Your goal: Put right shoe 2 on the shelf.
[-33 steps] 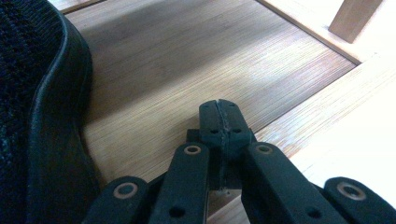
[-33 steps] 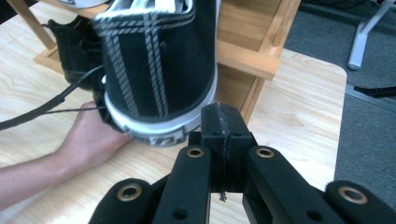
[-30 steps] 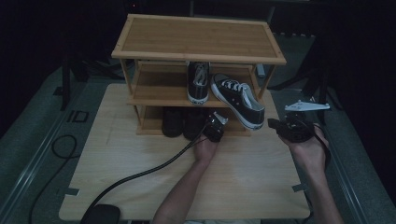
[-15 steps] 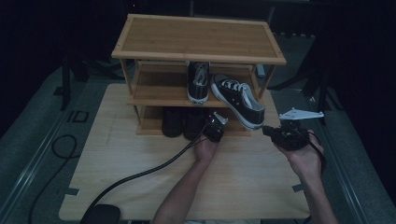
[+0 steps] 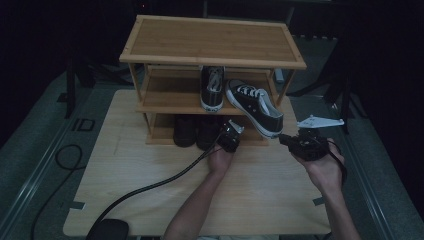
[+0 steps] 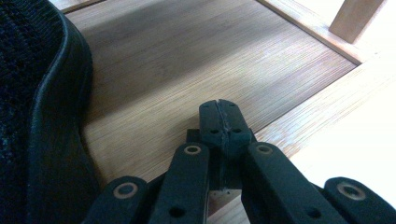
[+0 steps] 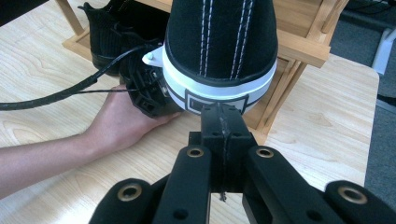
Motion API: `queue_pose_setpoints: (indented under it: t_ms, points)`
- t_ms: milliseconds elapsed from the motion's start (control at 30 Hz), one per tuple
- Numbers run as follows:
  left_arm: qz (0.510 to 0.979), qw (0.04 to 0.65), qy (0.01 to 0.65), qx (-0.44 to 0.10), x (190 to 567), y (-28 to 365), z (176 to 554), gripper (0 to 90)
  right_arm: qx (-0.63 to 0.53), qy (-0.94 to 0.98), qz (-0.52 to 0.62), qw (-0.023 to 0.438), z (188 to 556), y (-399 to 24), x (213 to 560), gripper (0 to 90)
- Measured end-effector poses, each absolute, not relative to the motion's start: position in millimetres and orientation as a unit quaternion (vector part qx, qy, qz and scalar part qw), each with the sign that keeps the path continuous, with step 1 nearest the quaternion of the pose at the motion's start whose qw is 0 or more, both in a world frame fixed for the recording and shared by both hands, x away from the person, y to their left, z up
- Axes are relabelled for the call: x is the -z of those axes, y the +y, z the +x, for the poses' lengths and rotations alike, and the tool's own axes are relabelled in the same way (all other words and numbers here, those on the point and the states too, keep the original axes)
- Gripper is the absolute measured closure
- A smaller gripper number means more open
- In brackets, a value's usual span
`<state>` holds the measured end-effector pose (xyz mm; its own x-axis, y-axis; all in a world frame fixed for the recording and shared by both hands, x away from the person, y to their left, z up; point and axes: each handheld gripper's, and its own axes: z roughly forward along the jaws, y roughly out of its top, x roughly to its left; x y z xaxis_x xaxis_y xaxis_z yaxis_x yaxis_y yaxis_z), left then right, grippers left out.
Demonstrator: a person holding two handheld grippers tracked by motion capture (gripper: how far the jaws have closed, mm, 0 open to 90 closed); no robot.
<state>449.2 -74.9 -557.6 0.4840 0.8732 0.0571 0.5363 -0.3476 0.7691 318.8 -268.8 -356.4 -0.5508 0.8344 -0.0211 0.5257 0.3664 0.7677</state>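
A wooden shoe rack (image 5: pixel 210 45) stands on the table. On its middle shelf one black canvas sneaker (image 5: pixel 212 90) points inward. A second sneaker (image 5: pixel 255 107) lies at an angle, its heel (image 7: pixel 219 51) jutting over the front edge. My right gripper (image 5: pixel 284 140) is shut with nothing between the jaws. Its tips (image 7: pixel 223 119) sit right at that heel's white sole; whether they touch it I cannot tell. My left gripper (image 5: pixel 232 131) is shut and empty, low at the bottom shelf (image 6: pixel 187 60), next to a black shoe (image 6: pixel 42 116).
Dark shoes (image 5: pixel 195 131) fill the left part of the bottom shelf. A rack post (image 6: pixel 355 18) rises at that shelf's corner. The left gripper's cable (image 5: pixel 150 187) trails across the bare table (image 5: pixel 125 150) toward the front edge. The left hand (image 7: pixel 121 121) rests on the tabletop.
My right gripper has drifted a little left and down toward the angled sneaker's heel. The left gripper and the shoes have stayed where they were.
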Motion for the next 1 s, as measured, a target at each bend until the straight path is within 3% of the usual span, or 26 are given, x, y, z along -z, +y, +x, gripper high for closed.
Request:
queue_pose_setpoints:
  t_ms: [1000]
  points:
    - [0.785,0.354,0.448,-0.24,558,-75,449,89.9,-0.39,0.808,0.395,0.199,327,-241,355,90.0]
